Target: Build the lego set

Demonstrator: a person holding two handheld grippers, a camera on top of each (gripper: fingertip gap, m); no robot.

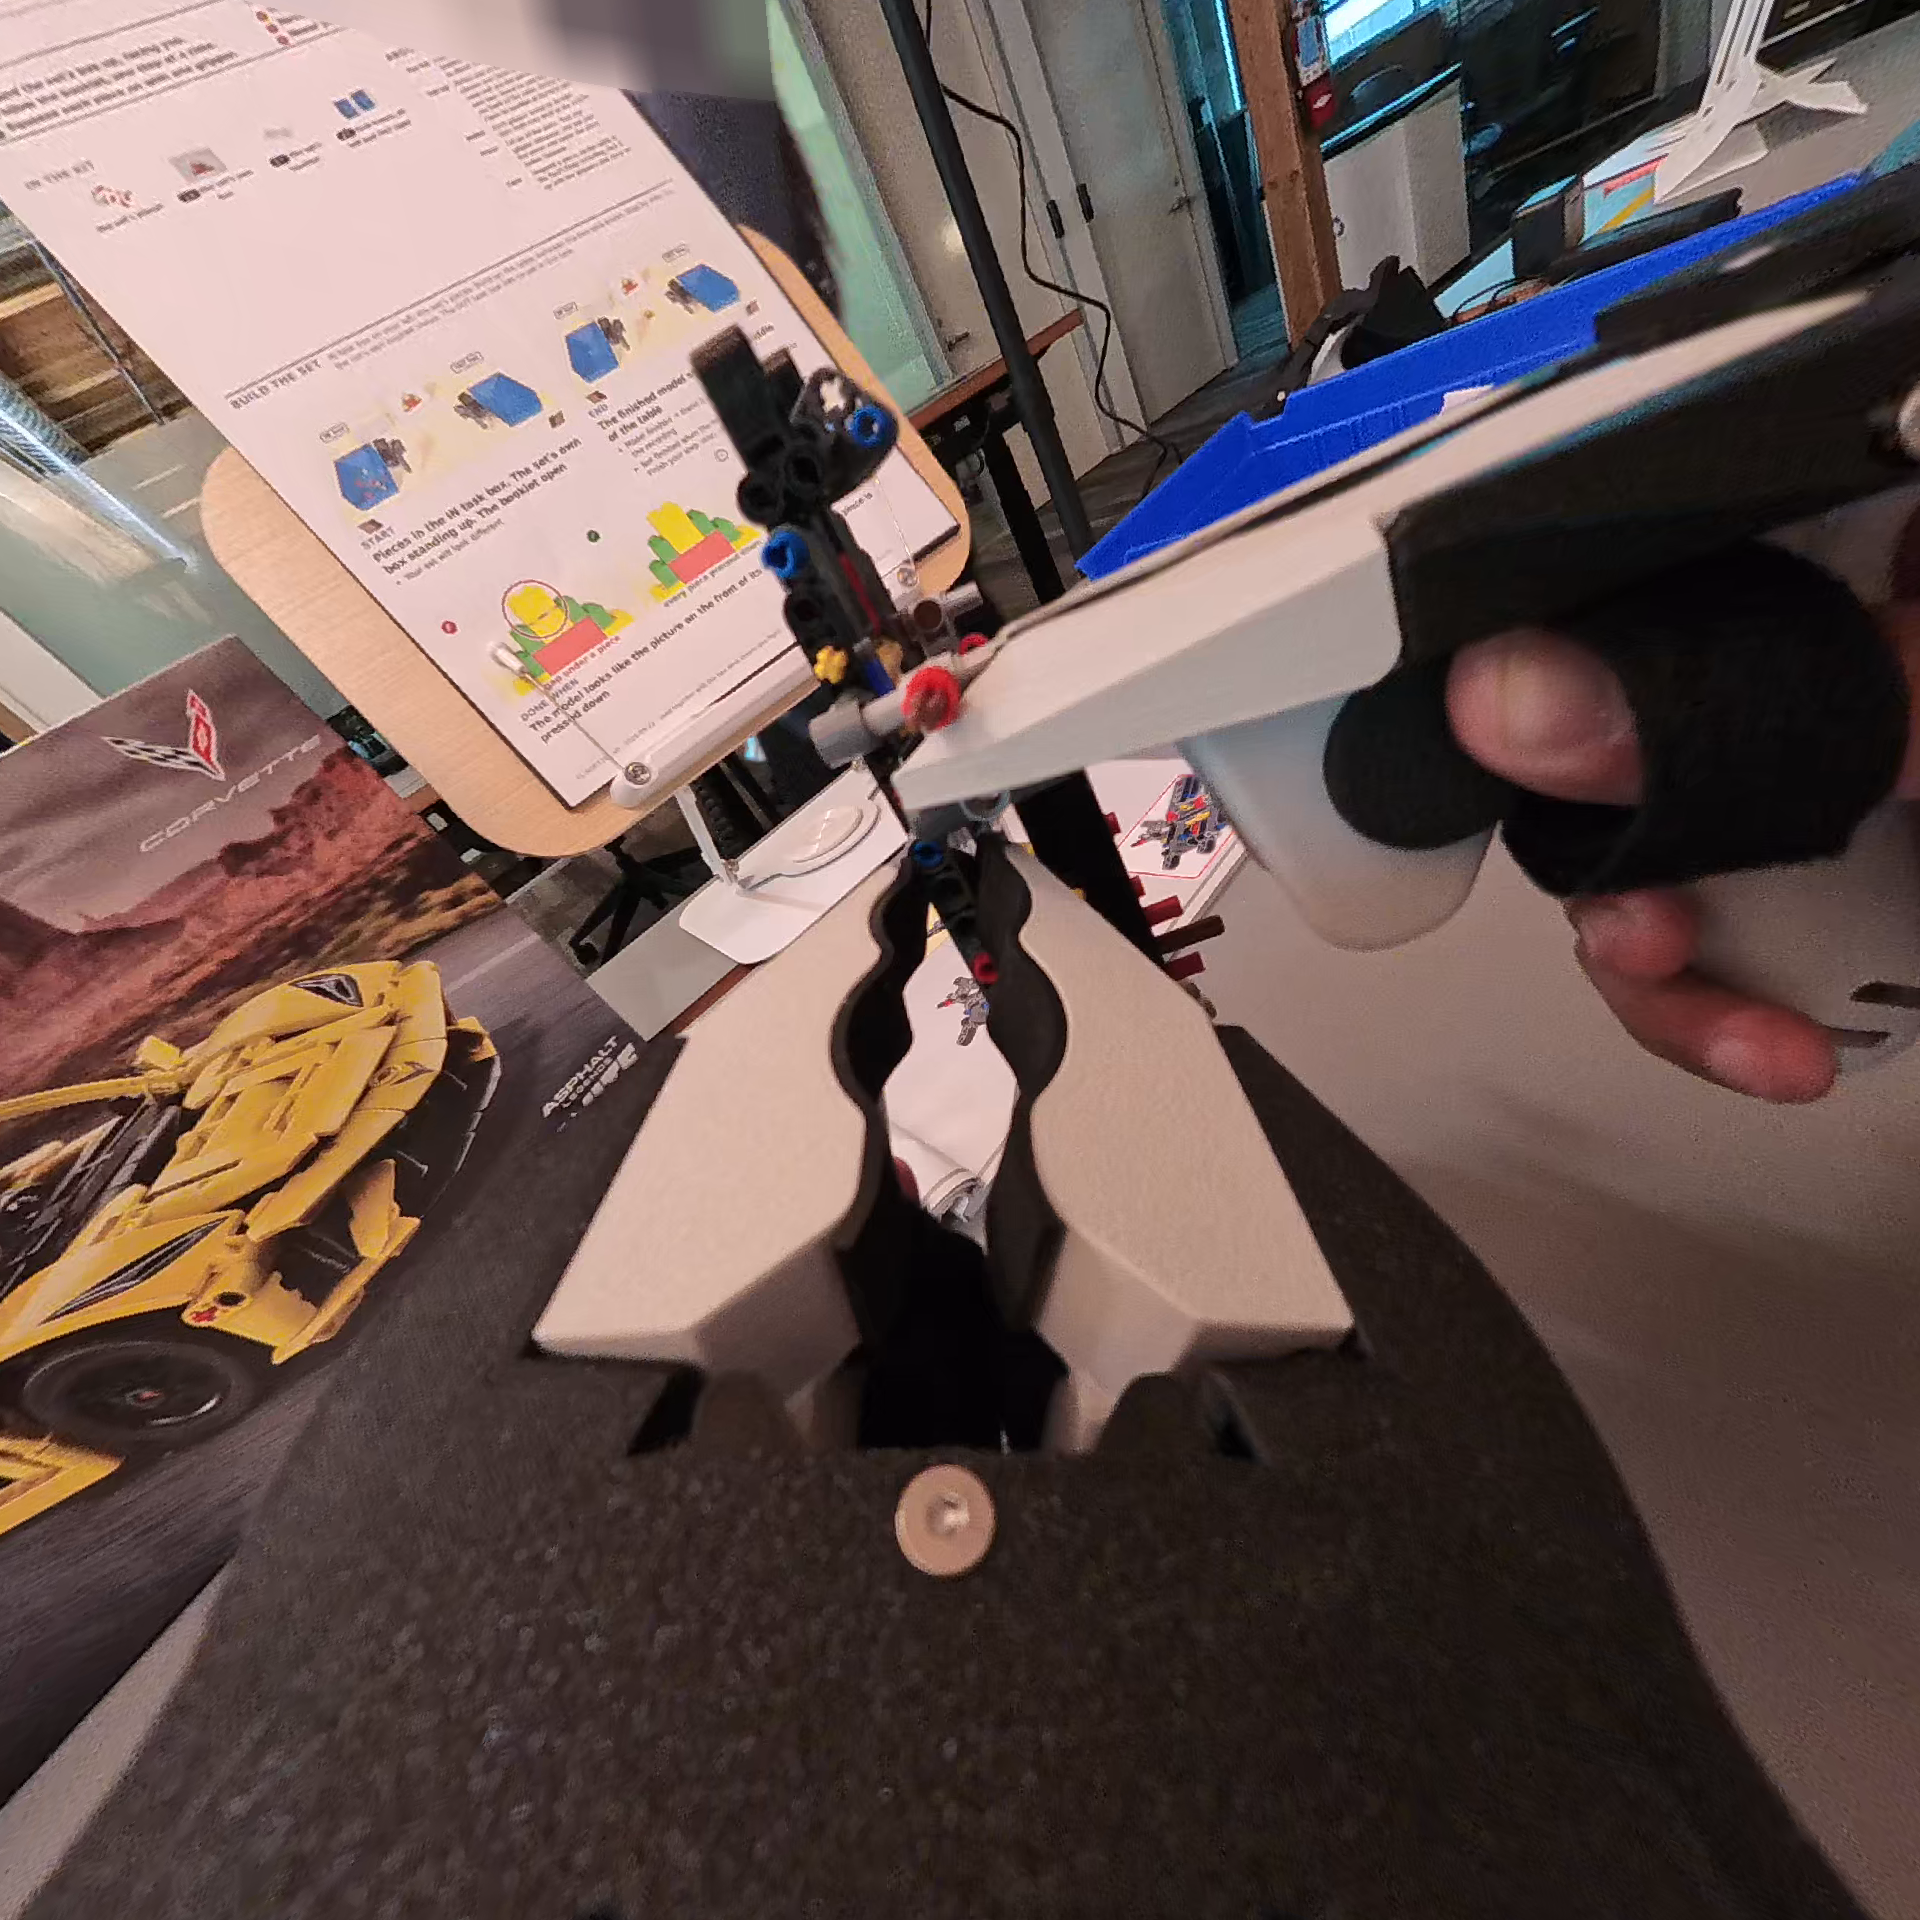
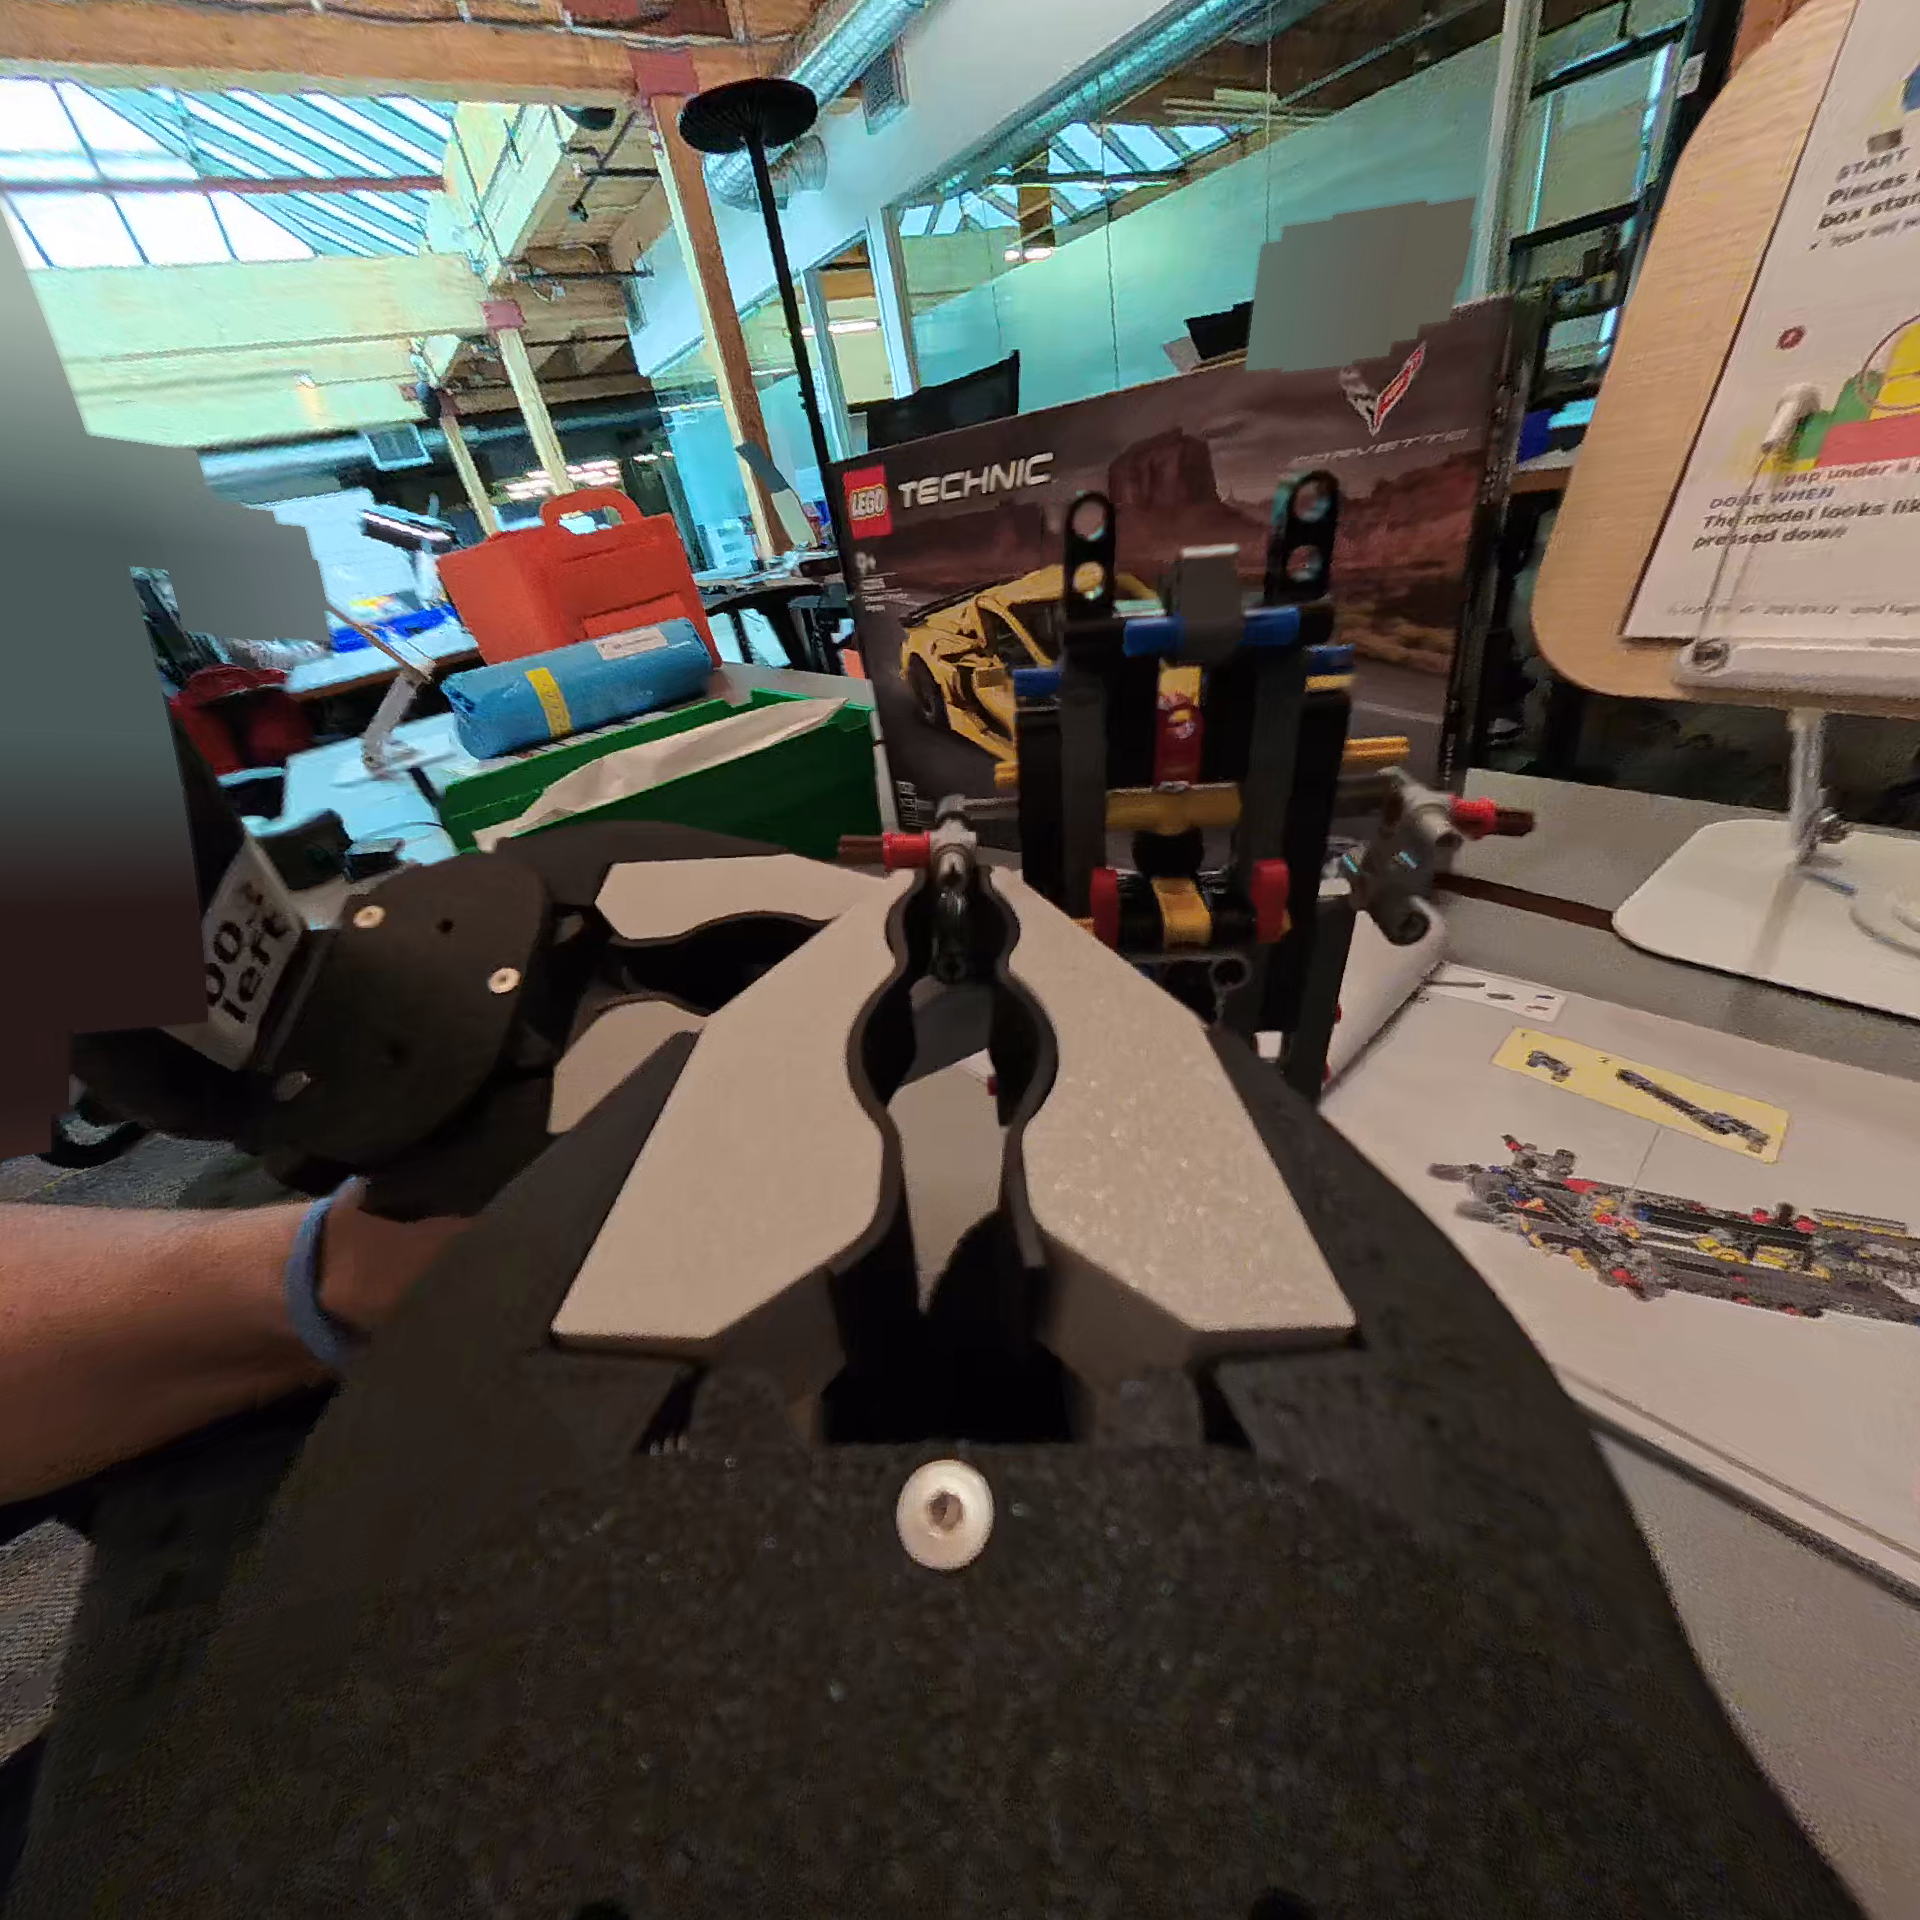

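the grey tabletop (image 2: 1714,1475) carries everything, with a grey printed lego box showing a yellow sports car (image 2: 1174,582) standing upright at its far side. next to the box stands a rounded pale wooden board on a white stand, with a white printed instruction sheet clipped to it (image 1: 436,416). a blue plastic bin (image 1: 1351,436) sits beyond, and in the right wrist view a green plastic bin (image 2: 665,779) holds crumpled white paper. an open white instruction booklet with printed build diagrams (image 2: 1621,1226) lies flat on the table to the right.

the partly built black lego technic frame with blue, red and yellow pins (image 2: 1174,790) is held upright above the table, in front of the box. the left gripper (image 1: 951,935), with grey fingers and black wavy pads, is clamped on the lower end of the frame, a thin black beam pinched between its pads. the right gripper (image 2: 951,935) comes in from the side and its fingers are closed on a small black and grey connector at the end of the frame's side axle, next to a red bush (image 2: 904,852). a bare hand in a black fingerless glove (image 1: 1662,831) grips the right tool's handle.
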